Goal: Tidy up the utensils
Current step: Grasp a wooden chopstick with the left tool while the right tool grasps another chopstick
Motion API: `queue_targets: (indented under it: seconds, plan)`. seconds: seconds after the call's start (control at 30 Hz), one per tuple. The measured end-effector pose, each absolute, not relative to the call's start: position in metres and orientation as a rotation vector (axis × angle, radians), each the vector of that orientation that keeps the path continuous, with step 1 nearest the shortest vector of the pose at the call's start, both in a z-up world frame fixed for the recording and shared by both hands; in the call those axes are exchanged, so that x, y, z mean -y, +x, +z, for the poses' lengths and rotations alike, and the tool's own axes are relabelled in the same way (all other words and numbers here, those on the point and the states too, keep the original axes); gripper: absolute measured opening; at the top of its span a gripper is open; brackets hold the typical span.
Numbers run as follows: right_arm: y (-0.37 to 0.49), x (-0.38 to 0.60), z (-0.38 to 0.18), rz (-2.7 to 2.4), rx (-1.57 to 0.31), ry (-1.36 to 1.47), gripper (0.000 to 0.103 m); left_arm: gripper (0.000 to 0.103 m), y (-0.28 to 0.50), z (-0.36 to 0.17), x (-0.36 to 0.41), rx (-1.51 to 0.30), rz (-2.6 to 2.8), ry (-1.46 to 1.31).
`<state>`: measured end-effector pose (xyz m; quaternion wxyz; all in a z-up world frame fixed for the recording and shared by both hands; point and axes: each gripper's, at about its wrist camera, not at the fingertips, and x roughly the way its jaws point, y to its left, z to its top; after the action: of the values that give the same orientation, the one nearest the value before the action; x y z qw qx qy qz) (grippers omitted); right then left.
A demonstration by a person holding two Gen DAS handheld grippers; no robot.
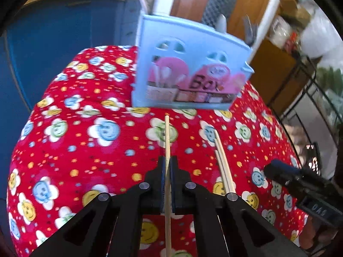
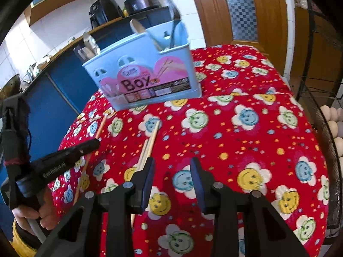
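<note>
A light blue utensil box (image 1: 188,68) labelled "Box" stands at the far side of the table; it also shows in the right wrist view (image 2: 145,75) with spoons and chopsticks inside. My left gripper (image 1: 167,162) is shut on a wooden chopstick (image 1: 167,137) that points toward the box. A pair of chopsticks (image 1: 223,162) lies on the cloth to its right, also seen in the right wrist view (image 2: 150,143). My right gripper (image 2: 172,165) is open and empty above the cloth, just right of that pair. The left gripper (image 2: 64,160) and its chopstick (image 2: 100,126) show at the left.
The table wears a red cloth with smiley flowers (image 2: 246,139). A blue counter (image 2: 53,107) with appliances lies behind on the left. A wooden door (image 2: 246,10) is behind. A metal rack (image 1: 304,98) stands to the right, with eggs (image 2: 334,124) beside the table.
</note>
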<state>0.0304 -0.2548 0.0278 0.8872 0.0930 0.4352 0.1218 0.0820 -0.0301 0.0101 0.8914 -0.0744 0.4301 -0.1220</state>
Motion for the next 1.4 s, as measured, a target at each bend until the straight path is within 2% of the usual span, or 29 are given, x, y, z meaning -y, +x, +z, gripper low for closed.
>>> queue_targets:
  seconds: [0.5, 1.4]
  plan:
    - [0.034, 0.213, 0.006, 0.247, -0.991, 0.069, 0.037, 0.004, 0.068, 0.014, 0.009, -0.848, -0.256, -0.196]
    - [0.063, 0.19, 0.005, 0.129, -1.012, -0.061, 0.037, 0.004, 0.06, 0.013, -0.009, -0.821, -0.273, -0.249]
